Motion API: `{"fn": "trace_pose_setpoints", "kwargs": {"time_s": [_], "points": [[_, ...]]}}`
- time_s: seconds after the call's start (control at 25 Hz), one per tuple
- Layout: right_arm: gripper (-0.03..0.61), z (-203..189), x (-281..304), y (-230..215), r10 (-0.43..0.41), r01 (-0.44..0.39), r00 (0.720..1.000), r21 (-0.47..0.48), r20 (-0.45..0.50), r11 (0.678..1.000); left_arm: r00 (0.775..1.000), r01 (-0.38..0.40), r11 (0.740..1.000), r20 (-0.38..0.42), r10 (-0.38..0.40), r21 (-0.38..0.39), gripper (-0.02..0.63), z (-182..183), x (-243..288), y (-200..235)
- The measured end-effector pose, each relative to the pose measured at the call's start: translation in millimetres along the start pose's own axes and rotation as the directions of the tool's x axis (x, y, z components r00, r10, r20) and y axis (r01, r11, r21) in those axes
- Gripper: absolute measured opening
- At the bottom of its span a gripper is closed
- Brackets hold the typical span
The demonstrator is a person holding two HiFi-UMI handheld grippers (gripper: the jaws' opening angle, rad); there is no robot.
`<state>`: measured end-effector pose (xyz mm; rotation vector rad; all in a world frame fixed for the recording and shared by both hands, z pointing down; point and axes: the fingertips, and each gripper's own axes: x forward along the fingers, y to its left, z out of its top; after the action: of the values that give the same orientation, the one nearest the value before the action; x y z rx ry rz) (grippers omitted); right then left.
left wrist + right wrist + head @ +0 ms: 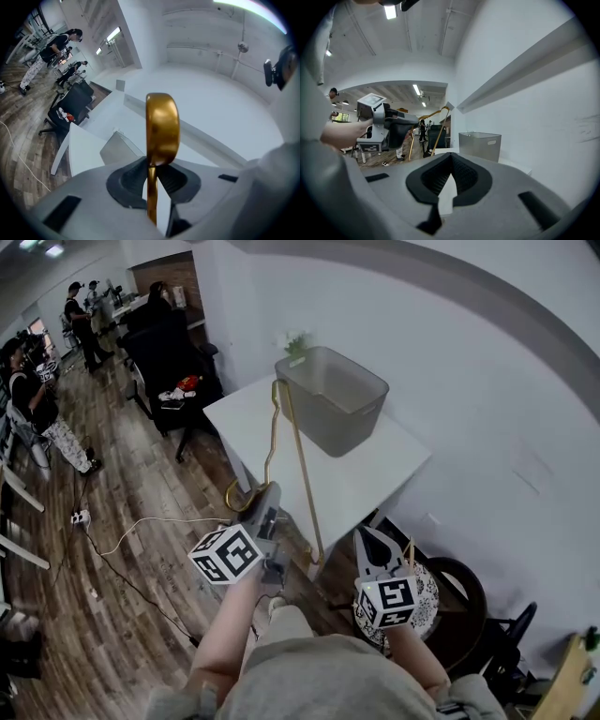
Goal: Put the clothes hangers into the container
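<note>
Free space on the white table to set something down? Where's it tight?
Free: bare top of the white table, between the grey plastic bin and the near edge. The bin looks empty. Tight: the table's left side, where the left gripper holds the gold metal hanger.

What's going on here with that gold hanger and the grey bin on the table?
A person is working with a handheld gripper in each hand. The left gripper has its jaws closed on a gold clothes hanger and holds it up in the air. The far end of the hanger is near the rim of the grey bin, which sits on the white table. The hanger is not in the bin yet. The right gripper hangs lower, with its jaws together and nothing between them.
</note>
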<state>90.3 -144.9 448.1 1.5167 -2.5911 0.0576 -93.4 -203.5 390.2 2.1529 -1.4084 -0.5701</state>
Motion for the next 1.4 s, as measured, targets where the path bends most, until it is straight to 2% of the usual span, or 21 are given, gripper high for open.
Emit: {"fn": "trace_pose_setpoints", "kwargs": {"time_s": [0.2,0.56,0.76,1.08,1.4], "points": [[0.002,-6.8,17.9,-9.2,-0.018,0.018,1.0,0.01,-0.018,1.0,0.999,0.033,0.999,-0.002,-0.033,0.006,0.06,17.2,48.7,2.6],[0.002,0.7,72.0,-42.4,-0.066,0.066,0.998,0.011,-0.02,0.998,0.997,0.071,0.996,-0.016,-0.072,-0.05,0.06,40.1,143.6,22.3],[0.002,14.2,105.0,-52.1,-0.09,0.09,0.996,0.006,-0.012,0.996,0.989,0.136,0.982,-0.036,-0.142,-0.13,0.06,54.0,194.2,24.8],[0.002,28.7,144.0,-66.5,-0.146,0.146,0.989,0.011,-0.011,0.989,0.984,0.158,0.968,-0.054,-0.172,-0.195,0.06,78.1,260.8,42.0],[0.002,27.7,173.4,-81.4,-0.195,0.195,0.98,0.022,-0.032,0.98,0.976,0.163,0.953,-0.098,-0.193,-0.255,0.06,80.3,324.5,54.2]]}}
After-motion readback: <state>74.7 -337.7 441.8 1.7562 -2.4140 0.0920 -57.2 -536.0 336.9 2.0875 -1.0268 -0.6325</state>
